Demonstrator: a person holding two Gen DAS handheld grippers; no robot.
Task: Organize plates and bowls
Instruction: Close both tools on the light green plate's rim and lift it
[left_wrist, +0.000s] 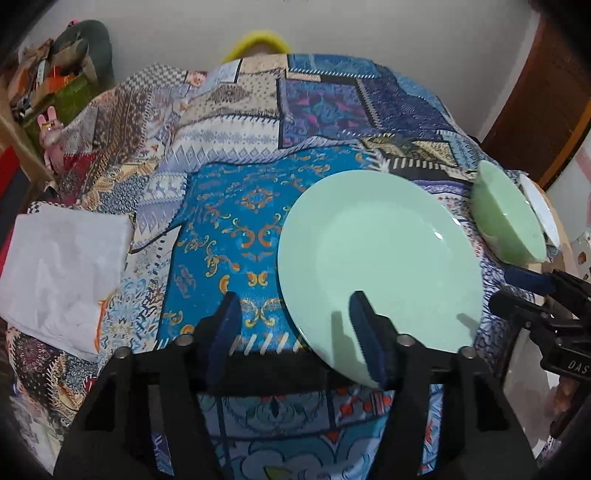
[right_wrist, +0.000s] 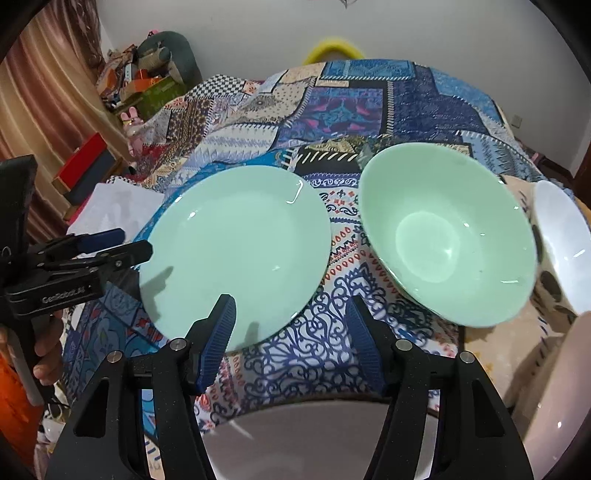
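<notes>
While hovering over the near rim of the green plate (left_wrist: 373, 254), left gripper (left_wrist: 295, 332) half open, 1 pad above the plate, other above the cloth (left_wrist: 229, 229), gripping nothing. Right gripper (right_wrist: 291, 332) half open too, empty, just right of the plate. Green bowl (right_wrist: 447, 236) right of the plate, white bowl (right_wrist: 565, 243) further right. Probably set for lifting the plate by its edge.

green plate (right_wrist: 236, 251), green bowl (right_wrist: 447, 236): glossy smooth ceramic; tablecloth (left_wrist: 236, 229): matt patterned fabric.
</notes>
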